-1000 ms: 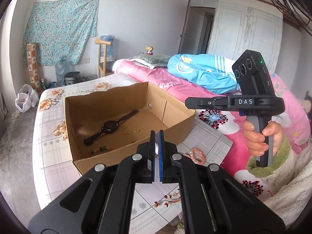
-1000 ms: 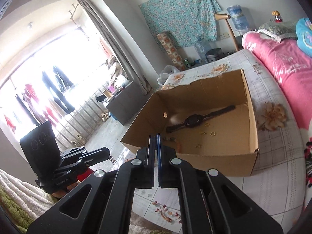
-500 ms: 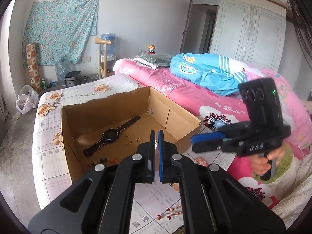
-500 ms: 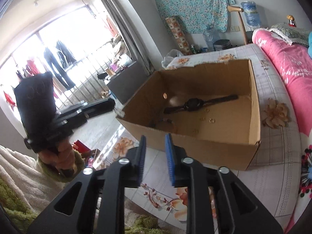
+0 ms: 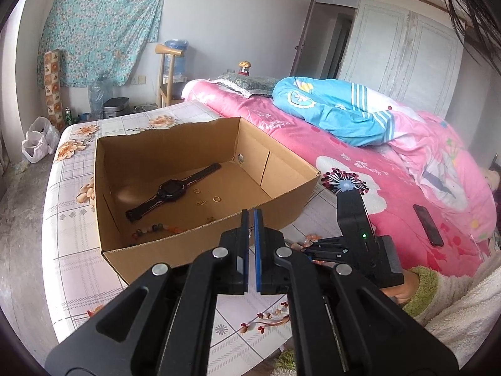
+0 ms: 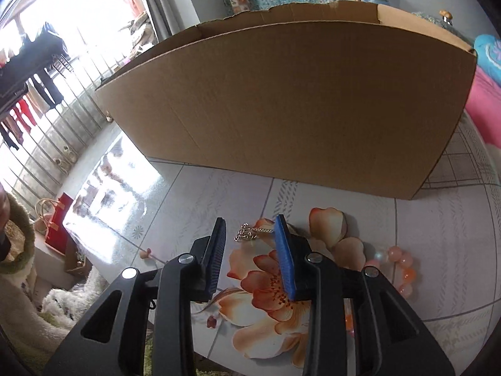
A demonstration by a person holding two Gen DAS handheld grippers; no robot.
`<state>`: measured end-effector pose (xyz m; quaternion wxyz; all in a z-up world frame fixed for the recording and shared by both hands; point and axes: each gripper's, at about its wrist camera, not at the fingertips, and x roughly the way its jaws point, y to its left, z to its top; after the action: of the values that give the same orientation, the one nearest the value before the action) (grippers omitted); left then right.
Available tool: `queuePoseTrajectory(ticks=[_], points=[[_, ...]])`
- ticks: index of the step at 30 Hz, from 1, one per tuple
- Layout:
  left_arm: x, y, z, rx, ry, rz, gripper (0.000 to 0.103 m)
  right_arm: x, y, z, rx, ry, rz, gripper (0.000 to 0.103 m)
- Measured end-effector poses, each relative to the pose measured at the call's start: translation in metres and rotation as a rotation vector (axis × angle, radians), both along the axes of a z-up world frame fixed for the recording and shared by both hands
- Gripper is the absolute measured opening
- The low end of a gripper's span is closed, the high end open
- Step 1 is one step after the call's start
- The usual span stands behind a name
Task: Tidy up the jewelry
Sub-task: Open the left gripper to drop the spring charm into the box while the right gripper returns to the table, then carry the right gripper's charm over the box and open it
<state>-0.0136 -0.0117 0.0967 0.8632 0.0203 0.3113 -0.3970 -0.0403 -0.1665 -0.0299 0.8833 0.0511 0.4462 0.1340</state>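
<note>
An open cardboard box point(image 5: 281, 188) stands on the floral table. In it lie a black watch point(image 5: 172, 189), small gold rings point(image 5: 215, 199) and a bead bracelet point(image 5: 156, 228). My left gripper point(image 5: 251, 219) is shut and empty, held above the box's near wall. My right gripper point(image 6: 249, 222) is open and low over the table in front of the box point(image 6: 297, 100), with a thin gold chain point(image 6: 250, 232) between its fingertips. A pink bead bracelet point(image 6: 402, 266) lies to the right of it. The right gripper also shows in the left wrist view point(image 5: 308, 246).
The table point(image 6: 438, 235) has a glossy flower-print cover. A pink bed point(image 5: 391, 163) with a blue quilt runs along the right. A dark phone point(image 5: 427, 224) lies on the bed. The table's edge is near me on the left.
My right gripper has opened wider and dropped down to the tabletop in front of the box, around the gold chain. My left gripper has stayed shut and nearly still.
</note>
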Motion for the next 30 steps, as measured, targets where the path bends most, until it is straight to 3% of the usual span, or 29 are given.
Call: queuePoseTrajectory(ticks=[2,5,6,10,18,23,26,28,30], points=[[-0.002,0.001,-0.002,-0.001,0.003,0.0,0.002,0.001,0.006,0.0,-0.053,-0.017,0.011,0.028],[-0.003,0.002,-0.003,-0.002,-0.003,0.005,0.002,-0.002,0.015,0.0,-0.154,-0.036,0.026,0.014],[-0.003,0.004,-0.003,-0.004,-0.005,0.007,0.002,-0.002,0.015,0.001,-0.149,-0.032,0.032,0.007],[-0.004,0.008,-0.002,-0.011,-0.01,0.014,0.002,-0.004,0.01,0.003,-0.111,-0.018,0.017,0.003],[-0.006,0.014,0.009,-0.029,-0.05,0.019,0.002,-0.014,-0.03,0.036,0.122,-0.042,-0.068,0.002],[-0.002,0.01,0.018,-0.038,-0.078,0.016,0.002,-0.02,-0.041,0.076,0.167,-0.13,-0.075,0.002],[0.0,0.007,0.019,-0.042,-0.082,0.011,0.002,-0.02,-0.039,0.083,0.146,-0.141,-0.048,0.002],[0.002,0.005,0.018,-0.041,-0.076,0.009,0.002,-0.018,-0.032,0.075,0.144,-0.118,-0.029,0.005],[0.003,0.003,0.015,-0.038,-0.061,0.01,0.002,-0.016,-0.026,0.057,0.134,-0.073,-0.006,0.02]])
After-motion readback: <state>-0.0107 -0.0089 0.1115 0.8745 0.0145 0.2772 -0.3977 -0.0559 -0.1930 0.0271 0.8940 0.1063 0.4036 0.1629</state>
